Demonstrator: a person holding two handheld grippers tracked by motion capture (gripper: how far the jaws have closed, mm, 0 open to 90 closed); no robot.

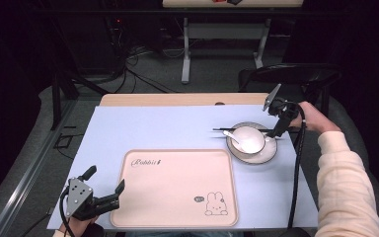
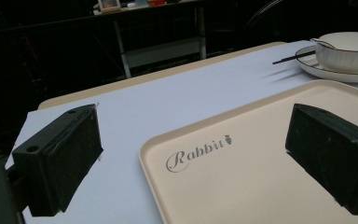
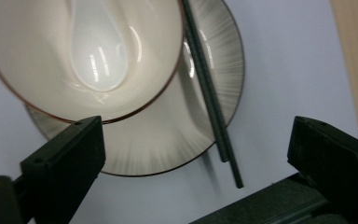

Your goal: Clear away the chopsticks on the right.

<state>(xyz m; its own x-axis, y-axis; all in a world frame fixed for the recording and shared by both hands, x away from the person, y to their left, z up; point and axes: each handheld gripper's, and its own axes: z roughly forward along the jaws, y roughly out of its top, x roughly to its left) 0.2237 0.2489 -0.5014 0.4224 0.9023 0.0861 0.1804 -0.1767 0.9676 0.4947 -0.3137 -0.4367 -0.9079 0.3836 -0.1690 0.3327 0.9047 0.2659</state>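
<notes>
A white bowl (image 1: 248, 139) stands on a grey-rimmed plate (image 1: 264, 154) at the right of the table, with a white spoon (image 1: 231, 135) lying in it. Dark chopsticks (image 1: 224, 129) lie across the plate's far side. My right gripper (image 1: 278, 129) hovers open over the plate's right edge. In its own view the right gripper (image 3: 196, 154) straddles the plate (image 3: 168, 135), beside the bowl (image 3: 37, 79), spoon (image 3: 98, 51) and chopsticks (image 3: 209, 93). My left gripper (image 1: 106, 179) stands open at the left edge of a beige rabbit tray (image 1: 177, 187), one jaw over the tray (image 2: 261, 140).
A pale blue mat (image 1: 168, 126) covers the wooden table (image 1: 177, 99). A black chair (image 1: 296, 74) stands behind the right corner. Cables lie on the floor (image 1: 138, 74) beyond the table. The tray's surface is bare apart from its print.
</notes>
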